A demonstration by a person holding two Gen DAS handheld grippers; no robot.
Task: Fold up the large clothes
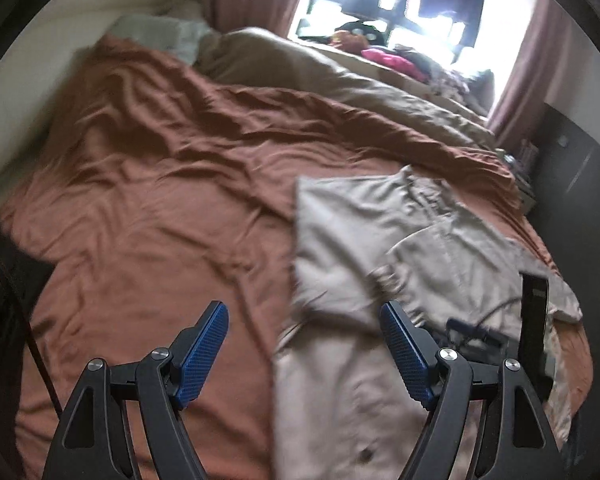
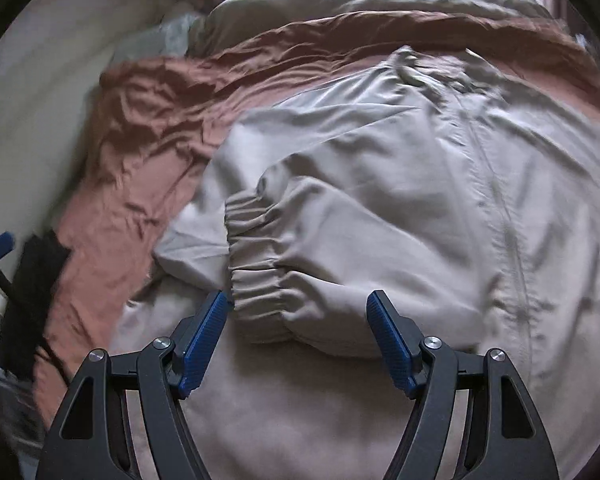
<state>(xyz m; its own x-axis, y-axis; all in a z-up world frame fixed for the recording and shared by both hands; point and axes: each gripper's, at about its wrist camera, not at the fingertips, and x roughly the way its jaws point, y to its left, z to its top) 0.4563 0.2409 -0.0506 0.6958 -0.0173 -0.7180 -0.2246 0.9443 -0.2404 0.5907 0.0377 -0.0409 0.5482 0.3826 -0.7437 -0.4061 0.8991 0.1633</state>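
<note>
A large beige jacket (image 1: 400, 248) lies spread on the rust-brown bed cover (image 1: 160, 200), to the right in the left wrist view. My left gripper (image 1: 304, 316) hangs open over the jacket's left edge, nothing between its blue pads (image 1: 204, 352). In the right wrist view the jacket (image 2: 440, 184) fills the frame. One sleeve is folded across the body, with its gathered elastic cuff (image 2: 256, 264) pointing left. My right gripper (image 2: 296, 304) stands open just in front of that sleeve end. The left pad (image 2: 206, 340) is close to the cuff and neither pad presses on cloth.
A tan duvet (image 1: 340, 80) and a pale pillow (image 1: 156, 36) lie at the head of the bed. Behind them are a bright window (image 1: 400, 0), curtains and a heap of clothes (image 1: 388, 56). A dark garment (image 1: 4, 280) hangs at the bed's left edge. A dark cabinet (image 1: 572, 168) stands right.
</note>
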